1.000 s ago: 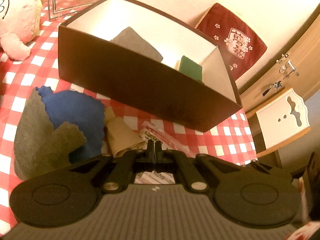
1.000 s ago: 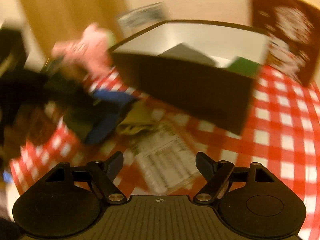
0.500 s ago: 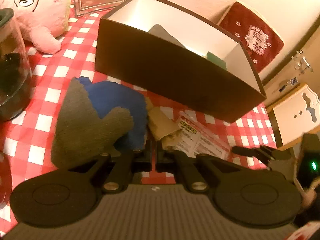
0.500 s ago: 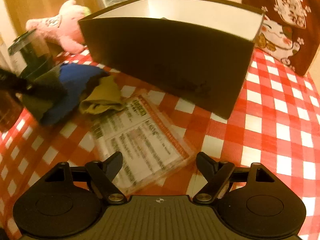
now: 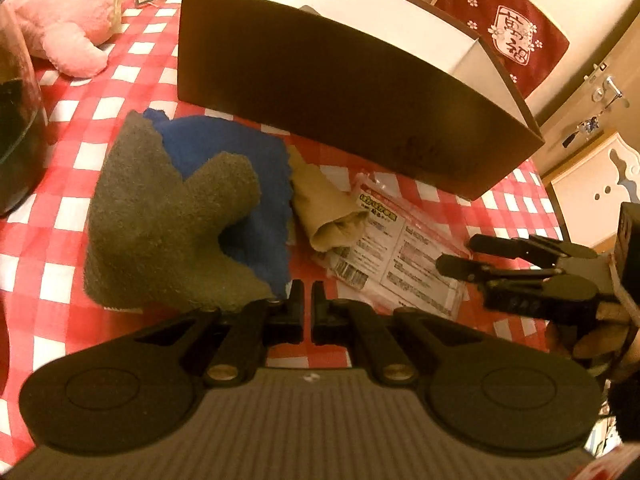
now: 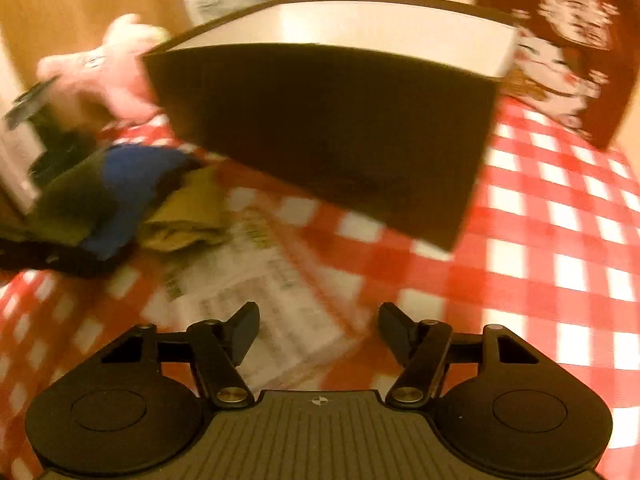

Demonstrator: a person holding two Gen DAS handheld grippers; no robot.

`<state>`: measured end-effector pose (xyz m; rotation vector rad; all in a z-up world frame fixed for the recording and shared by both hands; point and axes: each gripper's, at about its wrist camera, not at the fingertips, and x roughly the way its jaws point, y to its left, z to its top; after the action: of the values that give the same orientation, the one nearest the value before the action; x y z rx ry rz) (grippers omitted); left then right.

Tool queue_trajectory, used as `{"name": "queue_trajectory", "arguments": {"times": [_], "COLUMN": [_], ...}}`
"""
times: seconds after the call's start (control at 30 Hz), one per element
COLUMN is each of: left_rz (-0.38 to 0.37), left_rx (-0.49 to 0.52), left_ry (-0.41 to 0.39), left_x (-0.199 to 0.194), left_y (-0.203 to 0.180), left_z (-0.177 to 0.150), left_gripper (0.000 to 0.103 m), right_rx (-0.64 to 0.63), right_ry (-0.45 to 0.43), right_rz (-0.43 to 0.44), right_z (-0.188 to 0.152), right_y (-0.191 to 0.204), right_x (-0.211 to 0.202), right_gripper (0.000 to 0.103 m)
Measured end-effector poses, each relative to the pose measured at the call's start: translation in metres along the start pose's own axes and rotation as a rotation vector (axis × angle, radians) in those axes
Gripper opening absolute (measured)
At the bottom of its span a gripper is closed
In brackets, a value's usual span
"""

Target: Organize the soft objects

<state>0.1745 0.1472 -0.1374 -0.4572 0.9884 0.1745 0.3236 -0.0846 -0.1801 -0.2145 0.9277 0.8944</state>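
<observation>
Three cloths lie in a heap on the red-and-white checked tablecloth (image 5: pixel 132 60), just in front of the brown box (image 5: pixel 344 92), toward its left end. The grey cloth (image 5: pixel 160 232) is on top and nearest the camera, draped over the blue cloth (image 5: pixel 240 152), which reaches almost to the box's front wall. The tan cloth (image 5: pixel 324 208) is bunched just right of the blue one, touching it, and its end rests on a printed plastic packet (image 5: pixel 400 256) that lies flat in front of the box's right half.

The left gripper (image 5: pixel 306 300) has its jaws nearly together with nothing between them; it hangs in front of the box, by the near edge of the grey and blue cloths. The right gripper (image 6: pixel 318 332) has just been closing but its jaws stand apart, with the near end of the packet under the gap and no pad pressing on it.

A pink plush toy (image 5: pixel 68 20) sits left of the box. A dark red cushion (image 5: pixel 508 36) leans behind the box's right end. A dark glass jar (image 5: pixel 16 120) stands well left of the box, beyond the cloth heap.
</observation>
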Motion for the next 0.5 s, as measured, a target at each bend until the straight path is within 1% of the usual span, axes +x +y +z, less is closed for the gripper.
{"name": "queue_trajectory", "arguments": {"times": [0.1, 0.2, 0.27, 0.33, 0.4, 0.5], "left_rz": [0.009, 0.009, 0.012, 0.006, 0.005, -0.001], "left_rx": [-0.008, -0.011, -0.006, -0.003, 0.001, -0.006], "left_ry": [0.002, 0.014, 0.018, 0.022, 0.029, 0.037], "left_x": [0.001, 0.004, 0.006, 0.008, 0.01, 0.014], "left_y": [0.003, 0.004, 0.003, 0.001, -0.001, -0.002], "left_z": [0.0, -0.002, -0.002, -0.002, -0.002, -0.002], "left_gripper": [0.001, 0.001, 0.001, 0.001, 0.001, 0.001], "right_rx": [0.063, 0.061, 0.094, 0.141, 0.147, 0.111], "right_ry": [-0.001, -0.009, -0.014, -0.023, -0.028, -0.015], "right_rz": [0.055, 0.086, 0.14, 0.168, 0.168, 0.167], "right_z": [-0.001, -0.007, -0.009, -0.009, -0.007, -0.002], "right_y": [-0.013, -0.012, -0.013, -0.014, -0.013, -0.007], "right_x": [-0.005, -0.008, -0.009, -0.007, -0.006, -0.003], "right_gripper": [0.067, 0.068, 0.067, 0.067, 0.067, 0.067]}}
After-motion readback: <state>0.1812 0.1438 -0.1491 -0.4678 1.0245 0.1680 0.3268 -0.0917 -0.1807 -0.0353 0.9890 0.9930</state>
